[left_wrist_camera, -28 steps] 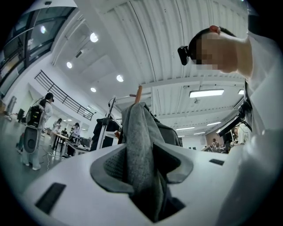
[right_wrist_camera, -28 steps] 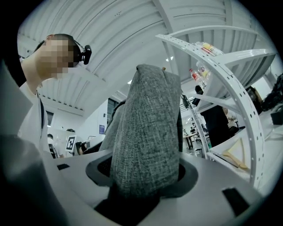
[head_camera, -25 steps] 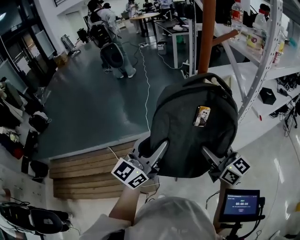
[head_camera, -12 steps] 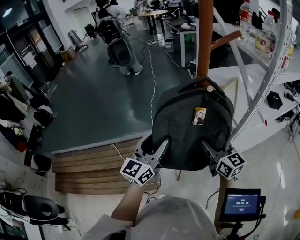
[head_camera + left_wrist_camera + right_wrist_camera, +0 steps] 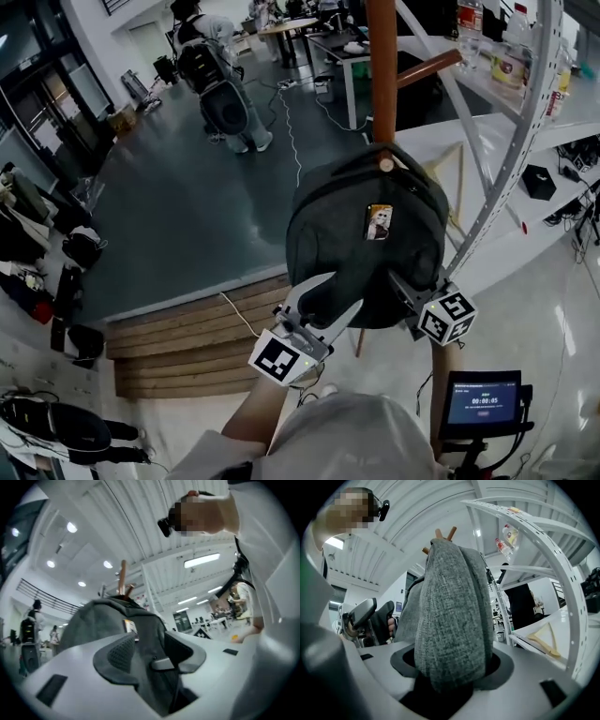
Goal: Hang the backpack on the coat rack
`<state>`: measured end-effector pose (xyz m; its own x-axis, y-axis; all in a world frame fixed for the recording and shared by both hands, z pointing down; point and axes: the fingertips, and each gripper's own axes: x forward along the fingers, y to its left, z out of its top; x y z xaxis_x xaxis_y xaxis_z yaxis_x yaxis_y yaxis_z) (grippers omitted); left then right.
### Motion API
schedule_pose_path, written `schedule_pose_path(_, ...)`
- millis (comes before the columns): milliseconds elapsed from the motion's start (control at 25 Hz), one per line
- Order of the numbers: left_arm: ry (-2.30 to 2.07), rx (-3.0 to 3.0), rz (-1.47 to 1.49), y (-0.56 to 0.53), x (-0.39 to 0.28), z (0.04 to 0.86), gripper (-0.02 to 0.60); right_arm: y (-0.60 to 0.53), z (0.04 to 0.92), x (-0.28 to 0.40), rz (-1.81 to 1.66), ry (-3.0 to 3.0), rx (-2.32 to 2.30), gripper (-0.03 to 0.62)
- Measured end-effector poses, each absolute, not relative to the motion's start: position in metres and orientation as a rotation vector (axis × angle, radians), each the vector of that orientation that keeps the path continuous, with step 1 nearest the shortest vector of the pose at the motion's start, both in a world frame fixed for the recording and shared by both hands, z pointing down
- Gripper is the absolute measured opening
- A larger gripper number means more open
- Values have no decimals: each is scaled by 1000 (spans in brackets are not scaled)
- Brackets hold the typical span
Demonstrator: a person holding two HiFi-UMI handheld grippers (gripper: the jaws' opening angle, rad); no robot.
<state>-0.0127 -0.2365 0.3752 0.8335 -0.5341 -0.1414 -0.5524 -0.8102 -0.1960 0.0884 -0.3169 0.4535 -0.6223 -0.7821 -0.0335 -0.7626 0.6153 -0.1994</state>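
Observation:
A dark grey backpack point(image 5: 356, 248) hangs against the brown wooden coat rack pole point(image 5: 381, 66), its top loop over a peg point(image 5: 384, 165). My left gripper point(image 5: 339, 292) is at the bag's lower left; its jaws are opening, and the backpack's edge point(image 5: 145, 637) lies between the pads without being pressed. My right gripper point(image 5: 401, 286) is at the lower right, shut on a fold of the backpack's grey fabric point(image 5: 452, 620). In the right gripper view the rack's peg tips point(image 5: 445, 532) stick out above the bag. The rack's base is hidden.
A white metal shelf frame point(image 5: 525, 122) with bottles stands close on the right. Wooden steps point(image 5: 178, 337) lie below left, with dark floor beyond. A person point(image 5: 220, 84) stands far off near tables. A small timer screen point(image 5: 481, 405) sits at lower right.
The left gripper's jaws have spread and it has rolled and drawn back from the bag's lower left. The backpack now sits lower against the pole, with the right gripper still on it.

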Motion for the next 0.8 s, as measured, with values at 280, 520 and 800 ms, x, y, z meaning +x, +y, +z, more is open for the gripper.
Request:
schedule_pose_path(280,896,-2799,31,-278,33,392,201,-286,442,91,-225,2692,-1229,261)
schedule_pose_path(520,1039,-2769,39,-300,36,401,201,-252,423,108,-198,2637,-1108,279)
schedule_pose_path(800,1076,-2763,48,-312,26,404,202,-204,359,170,-111,2322,-1083,276)
